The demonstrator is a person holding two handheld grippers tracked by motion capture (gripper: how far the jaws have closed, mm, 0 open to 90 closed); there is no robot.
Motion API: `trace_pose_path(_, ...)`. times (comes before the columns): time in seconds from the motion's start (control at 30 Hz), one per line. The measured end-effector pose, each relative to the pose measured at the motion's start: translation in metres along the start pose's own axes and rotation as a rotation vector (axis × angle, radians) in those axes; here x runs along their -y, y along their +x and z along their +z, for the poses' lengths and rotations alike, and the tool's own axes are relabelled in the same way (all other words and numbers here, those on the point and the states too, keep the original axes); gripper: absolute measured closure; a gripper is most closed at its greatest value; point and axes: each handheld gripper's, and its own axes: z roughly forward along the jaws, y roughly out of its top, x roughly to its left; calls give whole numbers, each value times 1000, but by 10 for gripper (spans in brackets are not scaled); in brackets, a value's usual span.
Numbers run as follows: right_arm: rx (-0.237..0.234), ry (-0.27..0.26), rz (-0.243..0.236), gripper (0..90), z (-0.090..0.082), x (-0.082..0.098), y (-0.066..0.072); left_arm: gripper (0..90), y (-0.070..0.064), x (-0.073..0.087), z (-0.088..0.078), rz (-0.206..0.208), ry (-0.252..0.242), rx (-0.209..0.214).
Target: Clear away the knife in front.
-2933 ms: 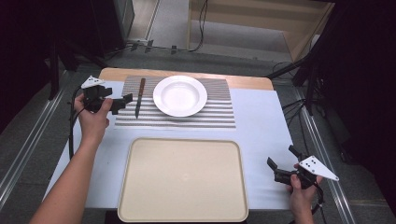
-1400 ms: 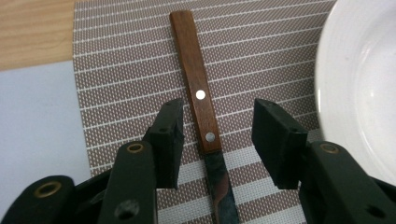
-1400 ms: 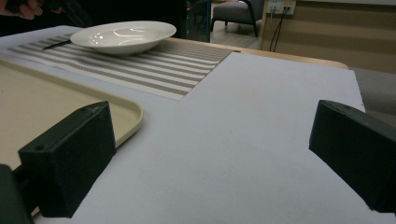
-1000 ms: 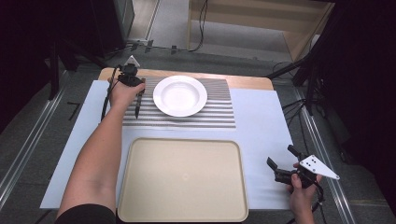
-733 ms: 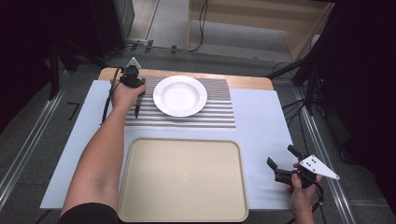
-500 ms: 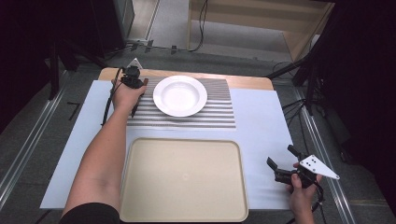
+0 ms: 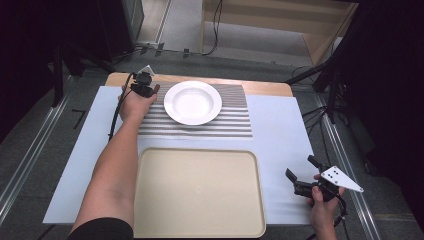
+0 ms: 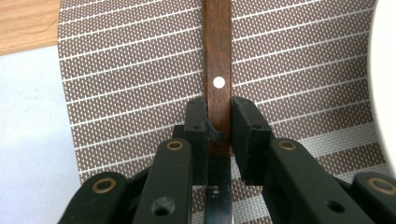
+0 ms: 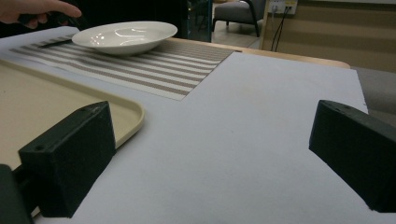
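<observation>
In the left gripper view, the left gripper [image 8: 218, 135] stands at the bottom centre of the frame, its two black, blocky pads closed against the sides of a knife with a slim brown wooden handle [image 8: 217, 65]. The jaws have just been closing, and the handle sits squarely between them. The handle is straight and smooth-grained with one pale round rivet; it runs up to the top edge, where it is cut off. Below the pads a strip of shiny grey metal shows, probably the start of the blade, though the gripper's linkage hides most of it. The knife lies on a woven brown placemat with thin white stripes [image 8: 135, 70], its surface finely dotted like mesh. A curved sliver of a glossy white round plate [image 8: 385, 84] enters at the right edge.

In the high view, the left gripper [image 7: 144, 86] sits in the upper left of the frame at the mat's left end, just beside the plate [image 7: 193, 102]; the hand covers the knife there. A large, matte beige rectangular tray with rounded corners [image 7: 200, 192] fills the lower centre, its near edge cut off by the frame. The right gripper [image 7: 306, 175] rests at the lower right on the pale blue table cover [image 7: 280, 135], jaws spread wide with nothing between them.
</observation>
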Motion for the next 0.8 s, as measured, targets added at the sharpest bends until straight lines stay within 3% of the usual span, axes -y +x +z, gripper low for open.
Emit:
trace_pose_path(0.17, -2, -2, 2, 0, 0, 0, 0, 768, 0, 1, -1, 23, -2, 2)
trace_pose_path(0.33, -4, 0, 1, 0, 0, 0, 0, 769, 1, 3, -5, 12, -9, 34)
trace_pose_path(0.8, -9, -1, 3, 0, 0, 0, -1, 768, 1, 5, -43, 33, -84, 77)
